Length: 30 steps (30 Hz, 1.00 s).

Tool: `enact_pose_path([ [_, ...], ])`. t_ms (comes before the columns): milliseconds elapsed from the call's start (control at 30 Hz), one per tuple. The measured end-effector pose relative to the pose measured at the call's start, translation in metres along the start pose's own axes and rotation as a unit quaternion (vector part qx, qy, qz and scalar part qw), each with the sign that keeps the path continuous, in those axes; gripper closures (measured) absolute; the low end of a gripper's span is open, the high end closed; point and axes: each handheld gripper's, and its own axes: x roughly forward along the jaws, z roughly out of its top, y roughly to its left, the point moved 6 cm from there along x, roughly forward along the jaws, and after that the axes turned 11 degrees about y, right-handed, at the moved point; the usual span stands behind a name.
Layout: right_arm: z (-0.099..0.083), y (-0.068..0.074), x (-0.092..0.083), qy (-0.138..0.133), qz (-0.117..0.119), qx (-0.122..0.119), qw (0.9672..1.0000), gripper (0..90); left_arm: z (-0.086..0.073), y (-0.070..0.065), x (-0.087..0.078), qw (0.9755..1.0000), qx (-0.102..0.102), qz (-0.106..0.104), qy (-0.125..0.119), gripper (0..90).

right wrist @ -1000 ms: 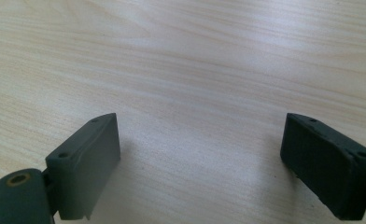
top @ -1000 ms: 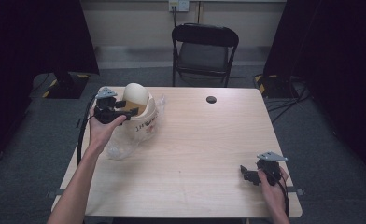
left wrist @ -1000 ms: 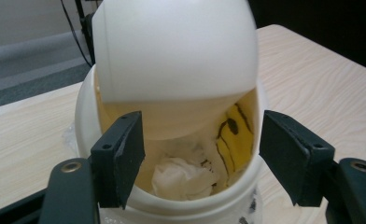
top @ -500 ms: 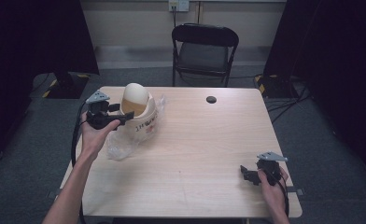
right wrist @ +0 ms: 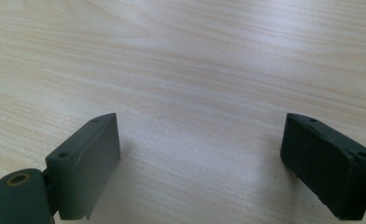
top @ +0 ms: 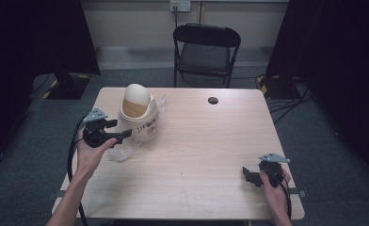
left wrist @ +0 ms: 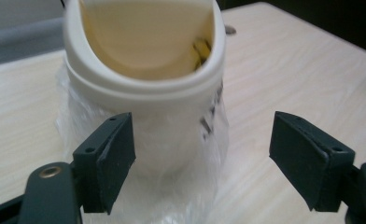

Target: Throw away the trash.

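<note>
A small cream bin [top: 138, 115] with a domed swing lid [top: 135, 94] stands at the table's back left, wrapped in a clear plastic bag [top: 126, 150]. Through the bin's [left wrist: 144, 88] opening a bit of something yellow [left wrist: 200, 49] shows inside. My left gripper [top: 121, 130] hangs just left of the bin, pointing at it. Its jaws have just been opening, and the left gripper [left wrist: 202, 158] is open, with the bagged bin just ahead and neither pad touching it. My right gripper [top: 246, 174] rests at the table's front right. The right gripper [right wrist: 200, 163] is open over bare wood.
A small black round object [top: 213, 100] lies near the table's [top: 196, 150] far edge. A black folding chair [top: 206, 47] stands behind the table. Dark curtains hang at both sides.
My left gripper has drawn back from the bin's top, leftward and toward the person, a little lower. The lid's tan inner face is now turned toward the camera. The right hand has kept still.
</note>
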Motion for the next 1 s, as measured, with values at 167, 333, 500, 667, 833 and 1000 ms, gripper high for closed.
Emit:
enact_pose_path([
  [167,0.0,0.0,0.0,0.0,0.0,0.0,1.0,11.2,-0.02,-0.001,0.002,0.9999,-0.002,0.005,0.011,22.0],
  [333,0.0,0.0,0.0,0.0,0.0,0.0,1.0,11.2,-0.037,-0.004,0.001,0.9998,-0.005,0.003,0.018,21.2],
  [500,0.0,0.0,0.0,0.0,0.0,0.0,1.0,11.2,-0.052,-0.008,0.0,0.9997,-0.016,0.003,0.016,16.6],
  [667,0.0,0.0,0.0,0.0,0.0,0.0,1.0,11.2,-0.072,-0.013,0.001,0.9993,-0.026,-0.007,0.026,15.9],
  [833,0.0,0.0,0.0,0.0,0.0,-0.001,1.0,11.2,-0.09,-0.018,0.002,0.9981,-0.041,-0.032,0.034,16.2],
  [1000,0.0,0.0,0.0,0.0,0.0,0.0,1.0,11.2,-0.108,-0.022,0.003,0.9975,-0.036,-0.02,0.058,16.5],
])
